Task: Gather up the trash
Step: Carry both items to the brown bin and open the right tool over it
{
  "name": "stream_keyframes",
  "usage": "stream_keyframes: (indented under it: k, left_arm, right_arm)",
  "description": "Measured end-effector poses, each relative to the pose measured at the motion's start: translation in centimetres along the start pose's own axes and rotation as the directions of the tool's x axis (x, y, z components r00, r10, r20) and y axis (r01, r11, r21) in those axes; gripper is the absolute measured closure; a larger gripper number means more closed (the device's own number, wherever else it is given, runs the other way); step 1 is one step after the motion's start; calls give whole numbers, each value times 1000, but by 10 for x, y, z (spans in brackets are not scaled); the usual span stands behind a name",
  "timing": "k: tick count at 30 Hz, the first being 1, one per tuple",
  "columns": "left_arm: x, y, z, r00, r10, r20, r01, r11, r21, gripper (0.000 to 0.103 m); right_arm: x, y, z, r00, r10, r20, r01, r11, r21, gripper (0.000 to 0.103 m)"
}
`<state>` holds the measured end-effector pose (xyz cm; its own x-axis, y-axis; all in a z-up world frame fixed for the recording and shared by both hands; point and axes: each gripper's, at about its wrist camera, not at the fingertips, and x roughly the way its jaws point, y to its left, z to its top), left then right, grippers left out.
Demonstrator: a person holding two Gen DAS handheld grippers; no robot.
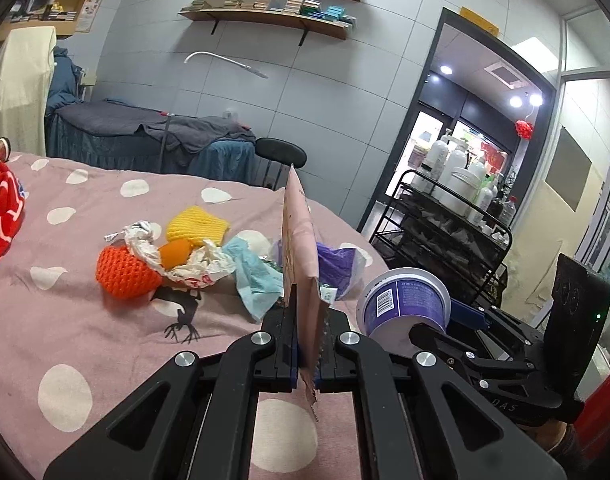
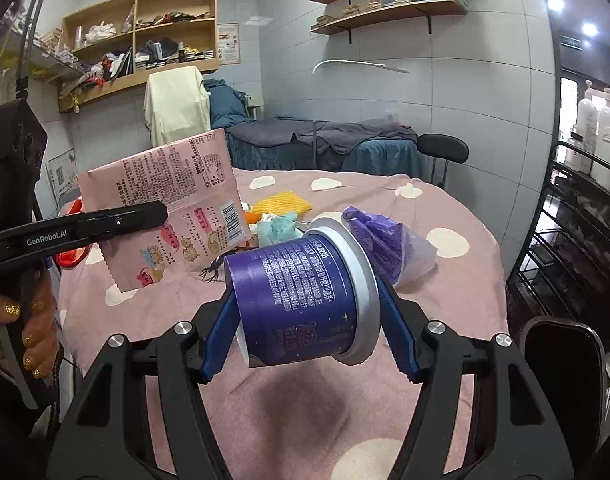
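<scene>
We see the polka-dot bed bearing a trash pile. Above it, the right gripper, angled downward, clamps a purple cup sideways; the left gripper, pinched nearly closed, holds a pink wrapper upright.

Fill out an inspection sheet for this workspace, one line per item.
Surface: pink polka-dot bedcover.
Job's things: pink snack packet and purple cup, both lifted.
Clutter: crumpled wrappers, teal tissue, purple bag, orange and yellow knit pieces.
Grippers: left gripper shut on the packet; right gripper fingers clamp the cup.
Cables: dark cable at upper left.
Surroundings: wall shelves, black cart of bottles.
</scene>
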<state>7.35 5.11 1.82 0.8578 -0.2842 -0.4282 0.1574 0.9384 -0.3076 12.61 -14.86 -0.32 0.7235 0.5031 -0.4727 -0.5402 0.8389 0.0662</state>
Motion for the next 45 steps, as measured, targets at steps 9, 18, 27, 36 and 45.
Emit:
stream_keyframes:
  k: [9,18,27,36,45]
  left_arm:
    - [22,-45,-5,991,-131,-40,133,989,66,98]
    - [52,-90,-15,962,-244,-118,258,959,116,98]
    - [78,-126,-22,934,-302,-190,330,933,143,98]
    - [99,-156,-29,906,-337,-255,381,912,152,98]
    - [114,-177,-35,887,-349,-302,410,897,168,98]
  right_arm:
    - [-42,-38,-17,990,-140,33,136,986,102,38]
    - [-77,-88,-35,941,-335,38,322,927,193,38]
    - [-83,-155,-57,851,-523,-43,518,825,227,38]
    - [-54,-234,-90,762,-612,-212,648,720,248,38]
    - [-18,-268,-129,758,-553,-346,646,711,278,37]
